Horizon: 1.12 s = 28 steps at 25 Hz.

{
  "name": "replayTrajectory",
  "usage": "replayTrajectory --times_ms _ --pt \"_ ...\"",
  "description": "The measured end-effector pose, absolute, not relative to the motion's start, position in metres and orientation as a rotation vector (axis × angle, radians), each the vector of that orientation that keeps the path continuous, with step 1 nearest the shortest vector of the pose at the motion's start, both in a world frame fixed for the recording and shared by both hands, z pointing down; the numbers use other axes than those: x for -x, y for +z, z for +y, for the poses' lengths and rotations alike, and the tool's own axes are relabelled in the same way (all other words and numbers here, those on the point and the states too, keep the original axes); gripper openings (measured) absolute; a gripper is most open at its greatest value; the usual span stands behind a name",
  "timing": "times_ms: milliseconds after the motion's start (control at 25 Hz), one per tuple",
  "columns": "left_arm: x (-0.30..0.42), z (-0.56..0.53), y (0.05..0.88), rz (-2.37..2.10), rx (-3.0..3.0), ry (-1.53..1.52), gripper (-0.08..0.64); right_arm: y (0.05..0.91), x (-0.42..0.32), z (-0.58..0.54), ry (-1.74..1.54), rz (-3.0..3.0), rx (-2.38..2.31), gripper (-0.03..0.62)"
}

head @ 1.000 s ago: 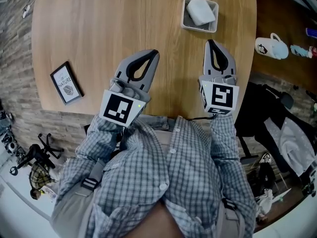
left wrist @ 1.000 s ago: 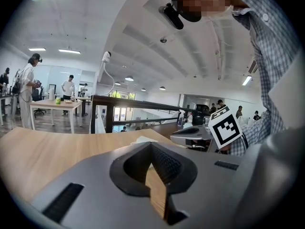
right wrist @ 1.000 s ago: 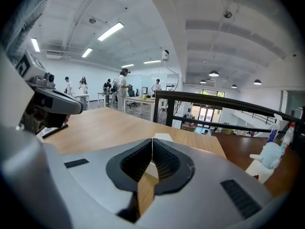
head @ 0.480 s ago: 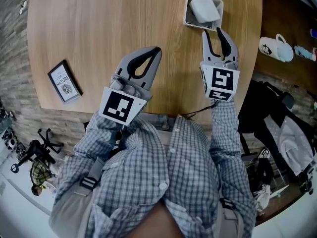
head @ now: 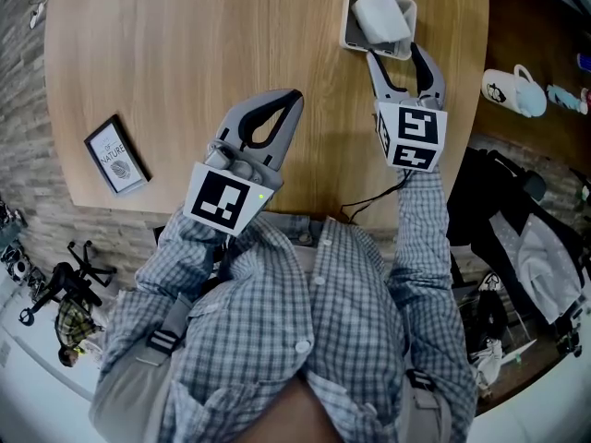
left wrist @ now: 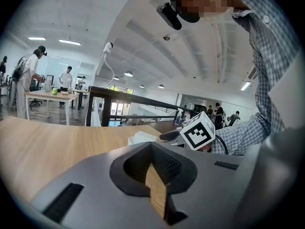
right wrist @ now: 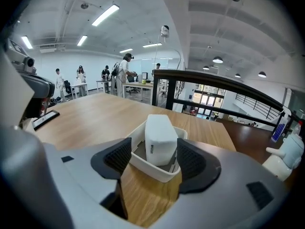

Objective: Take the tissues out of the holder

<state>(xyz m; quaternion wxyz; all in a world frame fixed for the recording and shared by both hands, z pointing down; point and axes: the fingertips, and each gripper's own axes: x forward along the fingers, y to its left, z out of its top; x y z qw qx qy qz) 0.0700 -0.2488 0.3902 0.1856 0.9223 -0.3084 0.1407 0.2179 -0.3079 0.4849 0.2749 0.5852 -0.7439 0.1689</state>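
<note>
A white tissue pack (head: 380, 14) lies in a small white holder (head: 351, 28) at the far right of the round wooden table (head: 231, 35). My right gripper (head: 397, 53) is at the holder's near side, its jaws opening, spread about as wide as the holder. In the right gripper view the holder (right wrist: 153, 168) and tissue pack (right wrist: 159, 135) sit just beyond my right gripper (right wrist: 154, 160), and the pads touch nothing. My left gripper (head: 294, 96) hovers over the table's near middle, shut and empty; in its own view my left gripper (left wrist: 151, 146) has its tips together.
A framed picture (head: 115, 153) lies near the table's left edge. Off the table to the right, a white mug (head: 512, 86) stands on a darker surface and a black chair (head: 517, 220) sits below it. The table's near edge runs just under both grippers.
My right gripper has moved forward to the holder and its jaws have gone from shut to wide apart. The left gripper has stayed in place, shut.
</note>
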Motion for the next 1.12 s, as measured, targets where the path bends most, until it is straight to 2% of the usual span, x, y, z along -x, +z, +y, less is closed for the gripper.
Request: replayTrajectory --times_ms 720,1120 --pt "-0.070 -0.249 0.392 -0.882 -2.590 0.407 0.002 0.488 -0.237 -0.335 0.372 -1.974 -1.583 0.312" --pt "-0.068 -0.250 0.390 -0.890 -2.601 0.430 0.002 0.498 -0.231 -0.341 0.370 -1.989 -1.418 0.319"
